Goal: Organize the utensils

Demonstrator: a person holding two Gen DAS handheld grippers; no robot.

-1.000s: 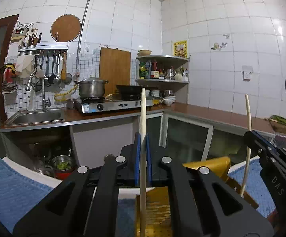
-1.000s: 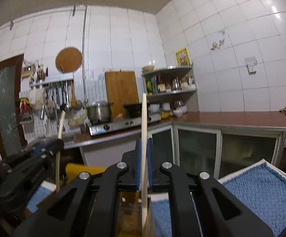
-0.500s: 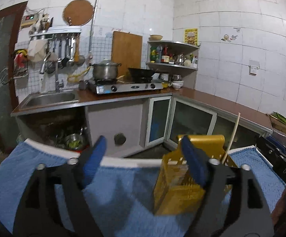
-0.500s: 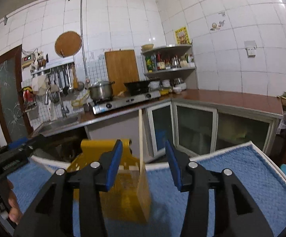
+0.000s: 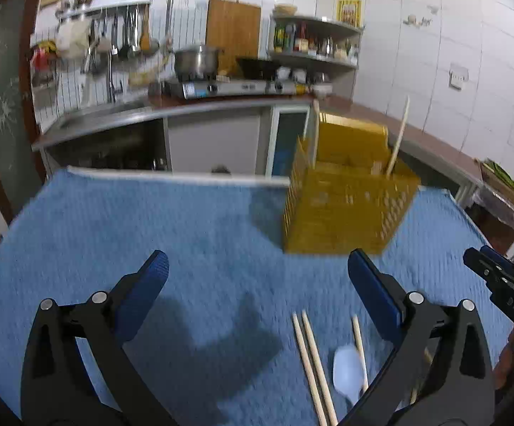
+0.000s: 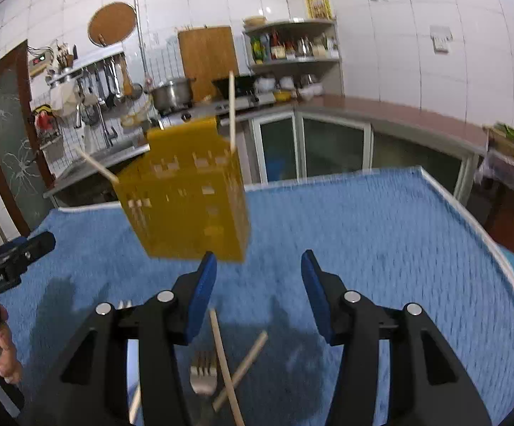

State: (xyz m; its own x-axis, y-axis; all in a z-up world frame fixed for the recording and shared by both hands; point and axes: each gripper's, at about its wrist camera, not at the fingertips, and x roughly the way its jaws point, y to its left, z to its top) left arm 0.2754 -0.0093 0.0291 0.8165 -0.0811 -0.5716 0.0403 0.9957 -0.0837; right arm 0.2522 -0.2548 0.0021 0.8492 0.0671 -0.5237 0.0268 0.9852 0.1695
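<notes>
Toward the far edge of the blue towel (image 5: pixel 150 234) stands the yellow utensil holder (image 5: pixel 345 206), with 2 chopsticks (image 6: pixel 232 110) leaning inside. Left gripper (image 5: pixel 257 273): jaws just opened wide, nothing between them. Right gripper (image 6: pixel 258 277): jaws just opened partway, empty. Near the towel's front edge lie loose chopsticks (image 5: pixel 311 358), a white spoon (image 5: pixel 347 372) and a fork (image 6: pixel 203 372).

A: Where does the yellow slotted plastic utensil caddy (image 5: pixel 345 209) stand?
B: On the blue towel-covered table (image 5: pixel 150 234), toward its far edge, two wooden chopsticks (image 6: pixel 231 110) standing in it.
A: And nearer?
B: More chopsticks (image 5: pixel 313 362), a white spoon (image 5: pixel 347 372) and a metal fork (image 6: pixel 203 376) lie on the cloth.
</notes>
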